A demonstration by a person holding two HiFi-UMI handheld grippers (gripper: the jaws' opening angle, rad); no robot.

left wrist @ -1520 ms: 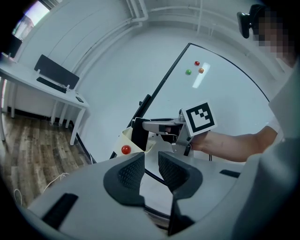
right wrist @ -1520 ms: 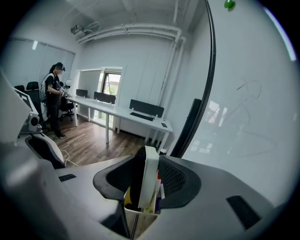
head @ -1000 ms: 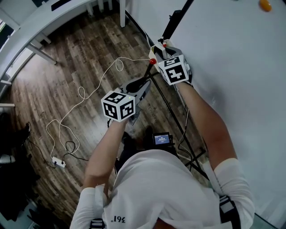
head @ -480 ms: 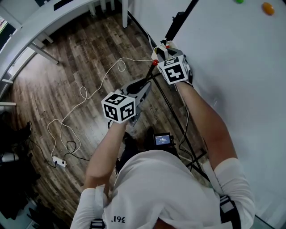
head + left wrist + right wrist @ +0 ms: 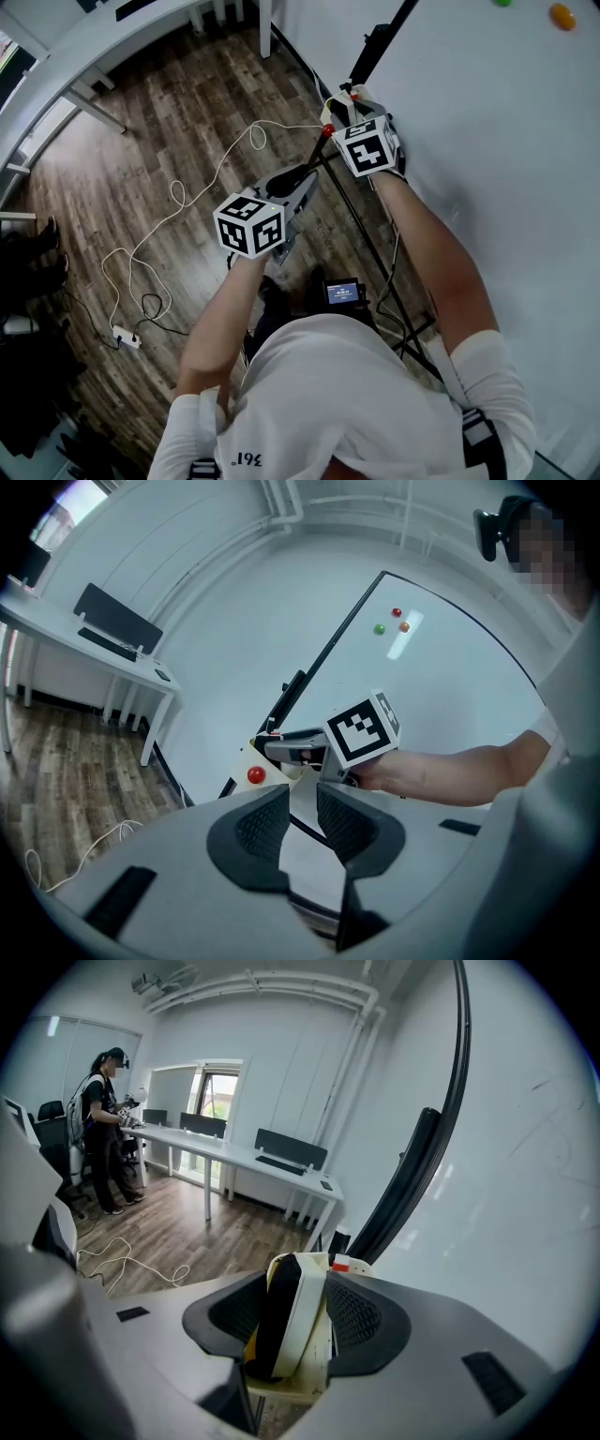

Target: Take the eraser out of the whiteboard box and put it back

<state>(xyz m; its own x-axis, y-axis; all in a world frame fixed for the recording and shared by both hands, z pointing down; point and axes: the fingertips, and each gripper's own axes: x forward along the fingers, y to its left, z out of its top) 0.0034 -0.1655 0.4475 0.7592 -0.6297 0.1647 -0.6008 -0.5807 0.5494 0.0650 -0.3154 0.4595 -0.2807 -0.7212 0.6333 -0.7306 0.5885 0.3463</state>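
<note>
Now R tool [image 5: 296,1309] just opening round eraser [image 5: 279,1322] (in box [image 5: 298,1389]), L tool [image 5: 302,819] slightly apart, empty

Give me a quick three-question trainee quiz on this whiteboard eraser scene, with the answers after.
1. True or false: the left gripper holds the eraser.
2. What stands between the right gripper jaws? A) a marker B) the eraser C) nothing
3. In the left gripper view, how many coloured dots sit high on the whiteboard?

Key
1. False: its jaws are apart with nothing between them.
2. B: those jaws have just been opening, with the eraser between them in the cream box.
3. Three: red, green and orange.
</note>
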